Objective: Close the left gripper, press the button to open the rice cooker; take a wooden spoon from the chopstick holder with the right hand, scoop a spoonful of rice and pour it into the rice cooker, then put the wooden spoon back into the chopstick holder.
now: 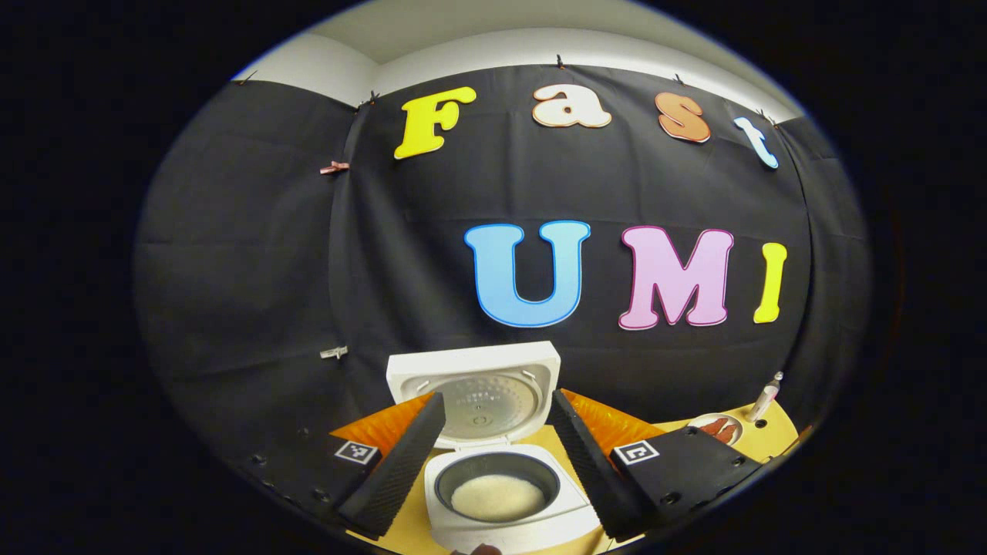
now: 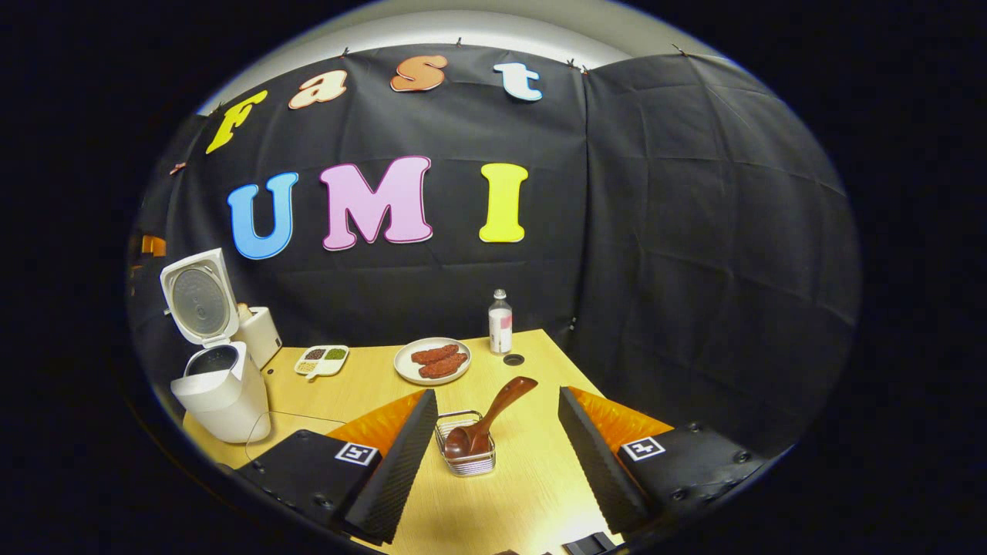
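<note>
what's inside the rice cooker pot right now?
The rice cooker stands open, its lid up. A pale mound of rice sits in its dark inner pot. The pot's bottom under the rice is covered.

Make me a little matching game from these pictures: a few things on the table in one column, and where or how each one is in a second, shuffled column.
Things:
1. cooker lid
2. spoon
3. bottle
4. plate

States or places:
A. stands upright near the table's far edge
B. holds reddish-brown pieces of food
C. swung up, open
D. leans in the wire holder

Pairs: 1-C, 2-D, 3-A, 4-B
</note>
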A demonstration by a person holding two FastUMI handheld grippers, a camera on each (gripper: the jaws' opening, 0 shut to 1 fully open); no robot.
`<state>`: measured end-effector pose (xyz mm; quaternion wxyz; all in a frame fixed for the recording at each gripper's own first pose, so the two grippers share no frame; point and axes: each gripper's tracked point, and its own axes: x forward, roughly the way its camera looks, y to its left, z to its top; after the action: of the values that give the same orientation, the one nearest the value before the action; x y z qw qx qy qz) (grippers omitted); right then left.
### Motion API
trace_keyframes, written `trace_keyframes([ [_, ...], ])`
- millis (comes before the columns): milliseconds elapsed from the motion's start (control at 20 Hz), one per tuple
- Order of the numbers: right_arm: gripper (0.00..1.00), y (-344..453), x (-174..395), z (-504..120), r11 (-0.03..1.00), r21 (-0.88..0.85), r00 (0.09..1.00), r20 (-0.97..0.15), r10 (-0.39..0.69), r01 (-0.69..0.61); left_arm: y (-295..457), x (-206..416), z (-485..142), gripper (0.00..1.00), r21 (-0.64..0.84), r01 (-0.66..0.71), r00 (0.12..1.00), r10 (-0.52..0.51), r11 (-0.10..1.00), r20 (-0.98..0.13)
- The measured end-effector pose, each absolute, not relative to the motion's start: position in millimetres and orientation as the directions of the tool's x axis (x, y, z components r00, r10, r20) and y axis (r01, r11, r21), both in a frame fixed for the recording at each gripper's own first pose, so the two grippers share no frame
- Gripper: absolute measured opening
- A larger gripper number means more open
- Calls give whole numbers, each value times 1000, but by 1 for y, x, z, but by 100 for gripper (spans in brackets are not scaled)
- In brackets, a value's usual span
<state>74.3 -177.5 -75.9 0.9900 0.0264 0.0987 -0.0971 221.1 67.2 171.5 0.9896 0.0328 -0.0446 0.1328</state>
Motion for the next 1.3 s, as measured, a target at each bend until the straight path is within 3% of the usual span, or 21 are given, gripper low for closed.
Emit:
trace_keyframes([
  [400, 98, -168, 62, -62, 973, -5, 954, -191, -230, 233, 103, 306, 230, 94, 26, -262, 951, 254, 965, 176],
  [700, 99, -164, 53, -59, 968, -9, 947, -208, -247, 251, 153, 368, 219, 94, 27, -336, 934, 329, 942, 140],
  [950, 99, -147, 49, -65, 979, -14, 952, -227, -203, 206, 159, 405, 165, 95, -12, -329, 944, 329, 944, -23],
  [1300, 99, -122, 49, -84, 994, 25, 960, -261, -97, 108, 145, 389, 158, 100, -11, -353, 932, 350, 936, -92],
])
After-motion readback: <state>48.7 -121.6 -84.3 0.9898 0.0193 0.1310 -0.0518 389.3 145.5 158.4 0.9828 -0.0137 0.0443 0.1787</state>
